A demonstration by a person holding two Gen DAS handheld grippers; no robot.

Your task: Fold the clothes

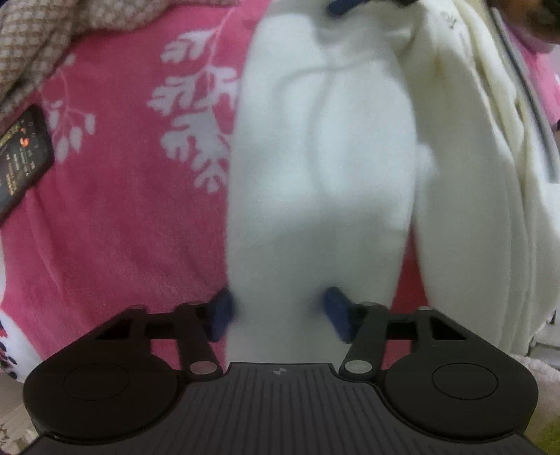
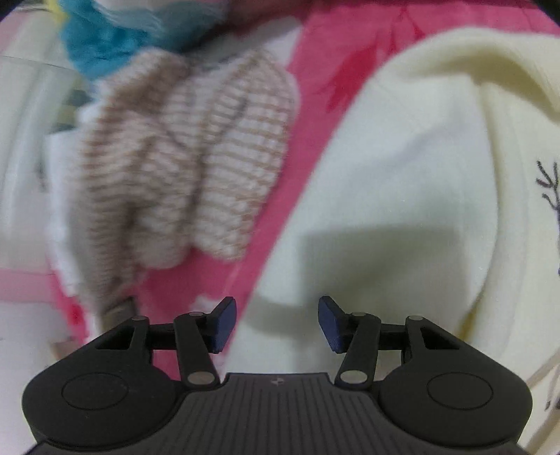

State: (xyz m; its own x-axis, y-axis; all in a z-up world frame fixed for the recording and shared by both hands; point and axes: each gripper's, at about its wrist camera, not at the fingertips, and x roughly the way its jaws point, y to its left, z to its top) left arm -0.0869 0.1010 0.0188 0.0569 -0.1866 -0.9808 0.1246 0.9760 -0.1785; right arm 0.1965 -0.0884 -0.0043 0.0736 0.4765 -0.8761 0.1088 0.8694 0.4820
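Observation:
A cream-white fleece garment (image 1: pixel 325 157) lies on a pink blanket. A long fold of it runs straight down between the blue pads of my left gripper (image 1: pixel 280 311), and the jaws stand apart around that thick fold. In the right wrist view the same cream garment (image 2: pixel 402 182) fills the right side, with a small dark reindeer print (image 2: pixel 549 189) at the edge. My right gripper (image 2: pixel 276 322) is open and empty, hovering over the garment's near edge. A blue fingertip of the other gripper (image 1: pixel 343 5) shows at the top of the left wrist view.
The pink blanket with white leaf pattern (image 1: pixel 122 210) covers the surface. A dark phone (image 1: pixel 24 154) lies at the left. A brown-and-white striped knit garment (image 2: pixel 196 168) lies left of the cream one, with a teal fluffy item (image 2: pixel 105 38) beyond it.

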